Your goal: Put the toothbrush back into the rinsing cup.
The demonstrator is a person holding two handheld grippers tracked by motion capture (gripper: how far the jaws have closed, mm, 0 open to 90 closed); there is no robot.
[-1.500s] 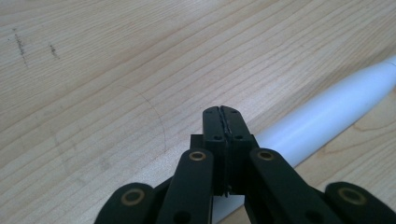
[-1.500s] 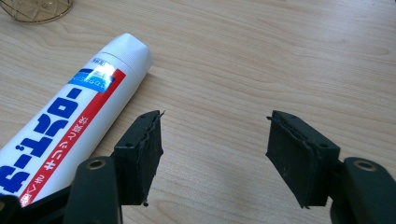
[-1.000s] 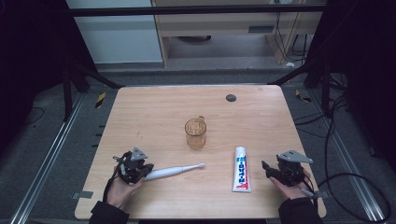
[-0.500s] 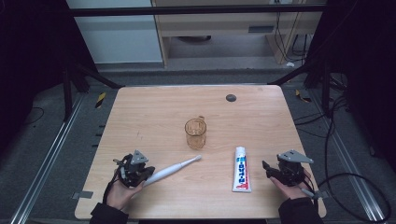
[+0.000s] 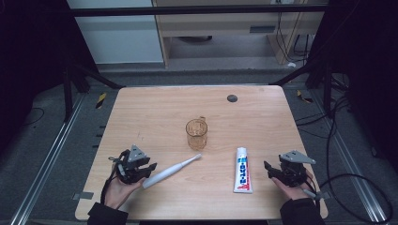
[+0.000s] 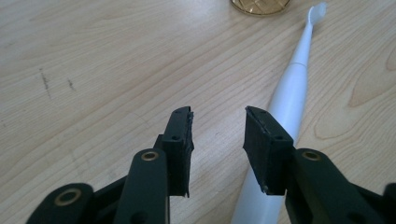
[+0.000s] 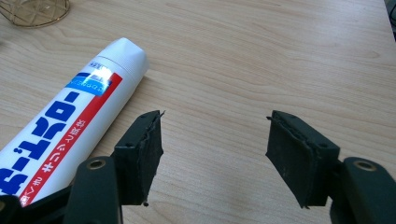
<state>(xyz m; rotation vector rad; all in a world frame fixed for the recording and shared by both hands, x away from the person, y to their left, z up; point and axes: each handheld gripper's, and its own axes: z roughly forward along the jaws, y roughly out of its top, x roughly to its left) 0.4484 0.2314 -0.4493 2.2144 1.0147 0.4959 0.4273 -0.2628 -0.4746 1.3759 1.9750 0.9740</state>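
At the left of the wooden counter [image 5: 155,117], the left tongs [image 5: 149,168] have just been opening and now stand apart with bare wood between them; the white toothbrush [image 5: 171,171] lies flat just beside the right jaw, its head pointing toward the amber glass mug [image 5: 196,133] standing upright at mid-counter. Further right, the toothpaste tube [image 5: 242,169] lies flat, cap away from the person. The right tongs [image 5: 270,169] gape wide and empty, near the tube but not touching it.

high view overhead, facing forward; claw views close above table [image 5: 155,117]
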